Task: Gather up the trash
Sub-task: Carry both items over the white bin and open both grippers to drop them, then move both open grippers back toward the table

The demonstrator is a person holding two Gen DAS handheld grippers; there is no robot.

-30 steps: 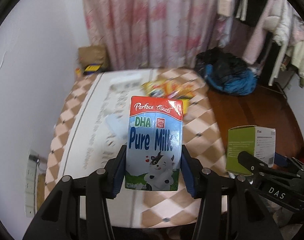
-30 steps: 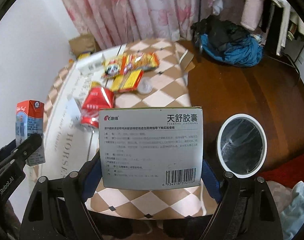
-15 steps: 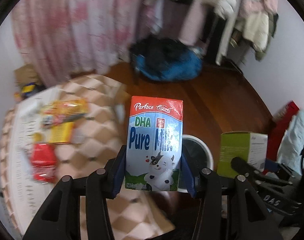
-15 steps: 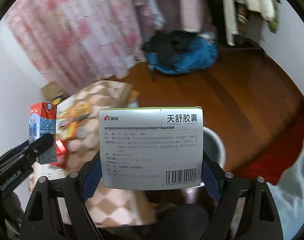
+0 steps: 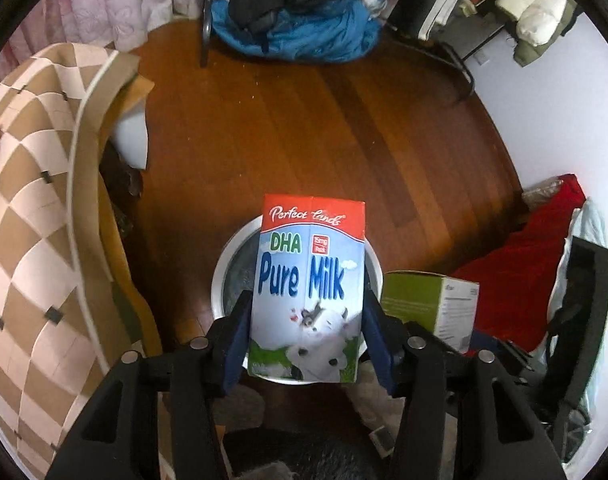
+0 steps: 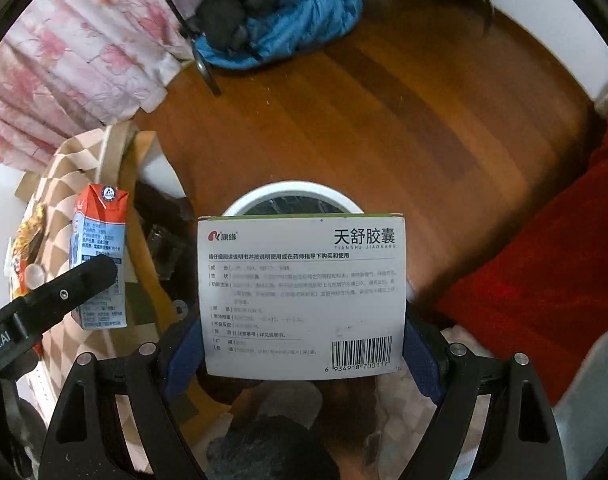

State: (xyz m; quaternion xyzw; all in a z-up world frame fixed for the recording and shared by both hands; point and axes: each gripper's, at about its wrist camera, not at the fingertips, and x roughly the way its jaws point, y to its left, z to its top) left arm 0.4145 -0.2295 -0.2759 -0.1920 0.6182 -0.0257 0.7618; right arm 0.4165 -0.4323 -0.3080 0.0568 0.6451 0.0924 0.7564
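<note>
My left gripper (image 5: 306,336) is shut on a red, white and blue "Pure Milk" carton (image 5: 308,280), held upright above the round white trash bin (image 5: 224,264) on the wooden floor. My right gripper (image 6: 304,344) is shut on a white and green medicine box (image 6: 302,296), held just in front of the same bin (image 6: 288,196). The medicine box also shows at the right of the left wrist view (image 5: 432,304). The milk carton also shows at the left of the right wrist view (image 6: 100,256).
A table with a brown and pink checkered cloth (image 5: 28,216) stands to the left, with wrappers (image 6: 26,248) on it. A blue and black bundle (image 5: 292,28) lies across the floor. Red fabric (image 6: 544,272) lies right of the bin.
Both grippers have swung right from the table with their loads and tilted down. The bin now lies directly below and ahead of them. Both grips are unchanged.
</note>
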